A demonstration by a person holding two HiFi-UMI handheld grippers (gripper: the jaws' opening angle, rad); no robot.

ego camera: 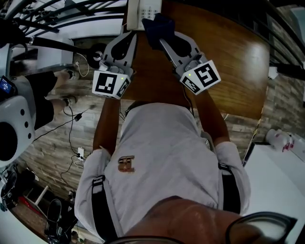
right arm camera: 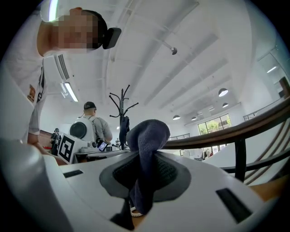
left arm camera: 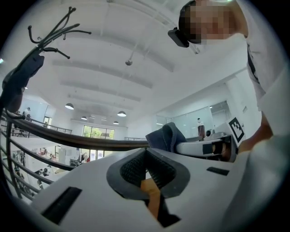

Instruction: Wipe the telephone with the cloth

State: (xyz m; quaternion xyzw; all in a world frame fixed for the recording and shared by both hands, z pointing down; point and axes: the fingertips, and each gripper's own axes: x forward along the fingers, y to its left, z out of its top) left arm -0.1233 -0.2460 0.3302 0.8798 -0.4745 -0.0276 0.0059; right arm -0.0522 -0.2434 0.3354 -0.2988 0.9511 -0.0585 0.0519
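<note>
A white telephone (ego camera: 143, 12) sits at the far edge of the brown wooden table (ego camera: 228, 62). Just in front of it, my right gripper (ego camera: 164, 40) is shut on a dark blue cloth (ego camera: 155, 26). In the right gripper view the cloth (right arm camera: 147, 136) bulges out above the closed pads of that gripper (right arm camera: 147, 168) and hangs down between them. My left gripper (ego camera: 129, 39) is beside it on the left, close to the telephone. Its pads (left arm camera: 136, 167) meet with nothing between them. The cloth (left arm camera: 165, 136) shows to the right in the left gripper view.
A dark railing (ego camera: 47, 19) runs behind the table at the left. A white machine (ego camera: 14, 119) and cables (ego camera: 71, 138) lie on the floor to the left. A white table with a bottle (ego camera: 281, 139) stands at the right. A coat stand (right arm camera: 123, 108) and a person (right arm camera: 93, 124) are behind.
</note>
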